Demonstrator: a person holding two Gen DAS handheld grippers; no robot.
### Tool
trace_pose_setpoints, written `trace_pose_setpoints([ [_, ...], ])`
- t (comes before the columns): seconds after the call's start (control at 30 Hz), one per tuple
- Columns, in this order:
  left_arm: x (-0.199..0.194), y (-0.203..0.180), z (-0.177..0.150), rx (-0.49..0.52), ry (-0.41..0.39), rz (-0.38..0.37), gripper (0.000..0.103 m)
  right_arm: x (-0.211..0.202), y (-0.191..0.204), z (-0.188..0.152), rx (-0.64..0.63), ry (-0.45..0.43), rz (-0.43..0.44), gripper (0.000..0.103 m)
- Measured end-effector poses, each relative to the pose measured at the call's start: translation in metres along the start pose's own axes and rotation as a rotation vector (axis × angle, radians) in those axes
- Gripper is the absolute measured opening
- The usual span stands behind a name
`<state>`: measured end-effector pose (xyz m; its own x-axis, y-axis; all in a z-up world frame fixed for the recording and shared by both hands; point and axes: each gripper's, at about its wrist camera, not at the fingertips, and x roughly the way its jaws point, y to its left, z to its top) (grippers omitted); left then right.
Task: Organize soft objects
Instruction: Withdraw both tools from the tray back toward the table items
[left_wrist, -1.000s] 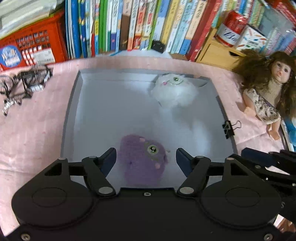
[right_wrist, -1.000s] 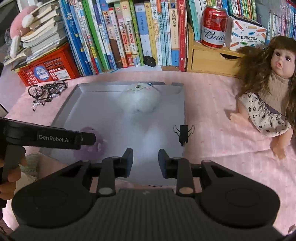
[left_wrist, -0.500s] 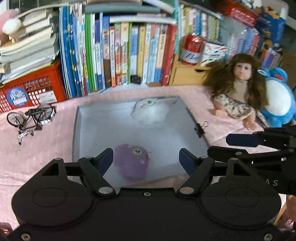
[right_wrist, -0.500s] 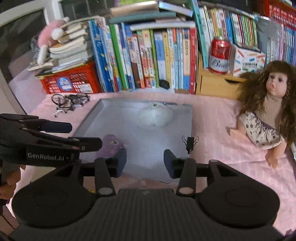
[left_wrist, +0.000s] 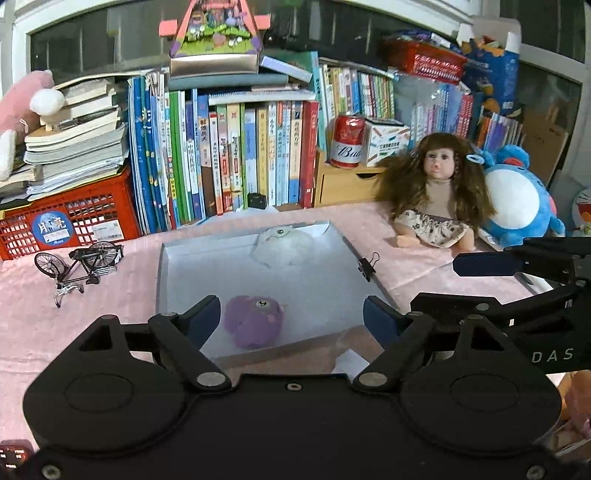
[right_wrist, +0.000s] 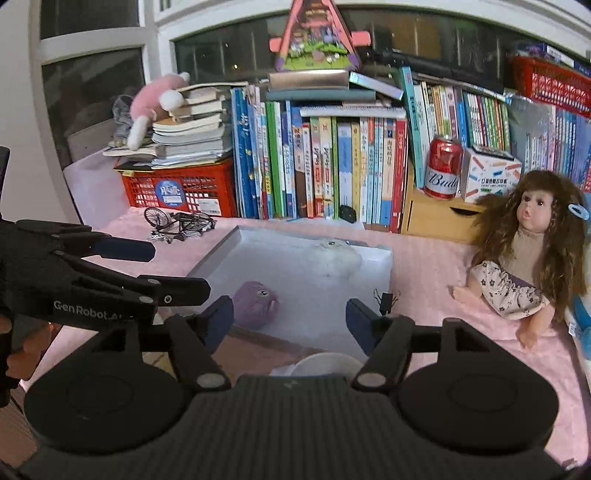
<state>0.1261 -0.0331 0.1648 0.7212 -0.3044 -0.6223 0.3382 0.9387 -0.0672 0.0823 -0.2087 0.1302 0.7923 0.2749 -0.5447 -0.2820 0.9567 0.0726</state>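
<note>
Hovering empty, jaws opening, left gripper (left_wrist: 291, 317) and right gripper (right_wrist: 290, 319) leave purple plush (left_wrist: 254, 320) and white plush (left_wrist: 284, 246) inside grey tray (left_wrist: 192, 258); next likely fetching another soft toy.

A pink cloth (left_wrist: 44, 332) is covering the table, and a grey tray (left_wrist: 162, 273) is sitting at frame centre. A toy bicycle (left_wrist: 79, 264) is lying at left, a doll (left_wrist: 432, 192) is sitting at right (a binder clip (left_wrist: 367, 266) is touching the tray's right rim), and books (left_wrist: 236, 158) are standing along the top.
</note>
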Motion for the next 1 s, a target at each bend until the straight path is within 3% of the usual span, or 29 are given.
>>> trace_pose_setpoints([
  [0.3, -0.029, 0.003, -0.046, -0.048, -0.066, -0.001, 0.089, -0.022, 0.016, -0.033, -0.041, -0.067, -0.014, 0.087],
  [0.6, -0.044, 0.01, -0.095, -0.092, -0.081, 0.028, 0.091, -0.026, 0.038, -0.075, -0.106, -0.112, -0.039, 0.088],
  [1.0, -0.056, 0.018, -0.143, -0.067, -0.113, 0.151, 0.099, -0.02, 0.056, -0.114, -0.137, -0.146, -0.037, 0.093],
])
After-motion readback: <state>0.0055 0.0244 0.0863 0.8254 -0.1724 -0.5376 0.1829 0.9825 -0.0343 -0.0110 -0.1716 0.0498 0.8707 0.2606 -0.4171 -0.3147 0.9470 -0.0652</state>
